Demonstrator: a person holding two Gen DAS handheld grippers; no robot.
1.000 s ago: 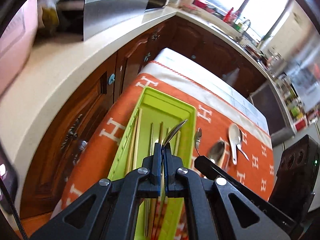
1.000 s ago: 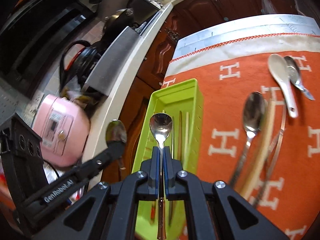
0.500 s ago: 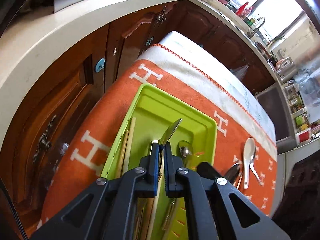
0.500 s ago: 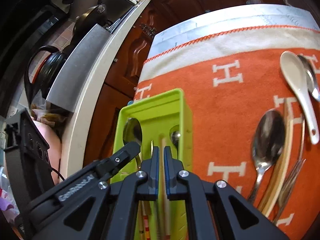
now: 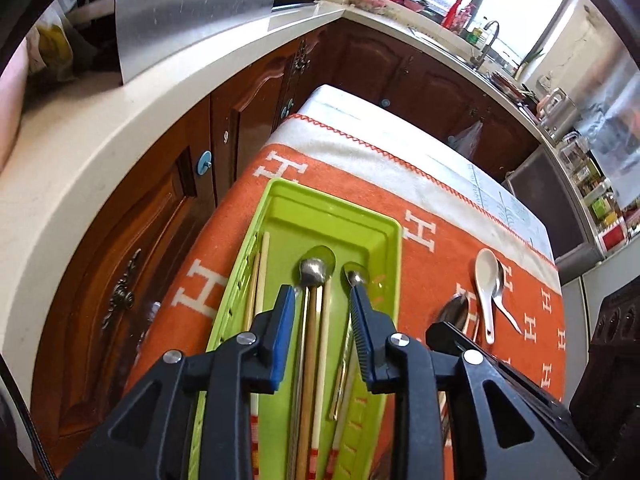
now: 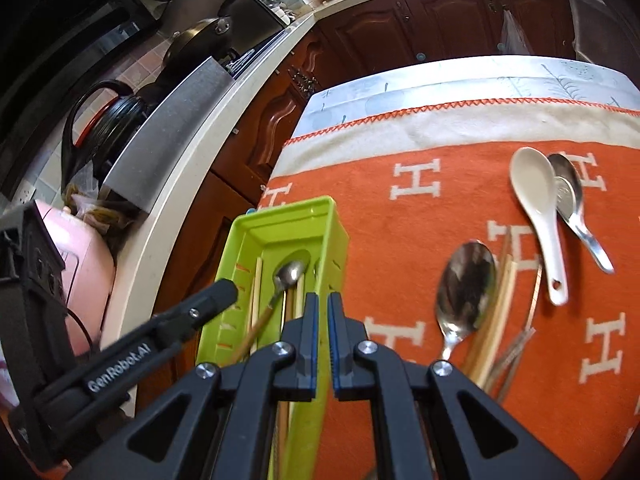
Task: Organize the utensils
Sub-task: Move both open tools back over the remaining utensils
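- My left gripper [image 5: 322,296] hangs over the lime-green plastic tray [image 5: 394,256]; its jaws have just been opening, empty, two spoons lying below.
- My right gripper [image 6: 323,304], nearly closed and empty, is nearer the loose steel tablespoon [image 6: 464,284] lying to its right, handle toward me.

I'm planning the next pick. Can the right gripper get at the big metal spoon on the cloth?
Probably yes: the big metal spoon lies uncovered just right of the empty right gripper, though chopsticks lie close along its right side.
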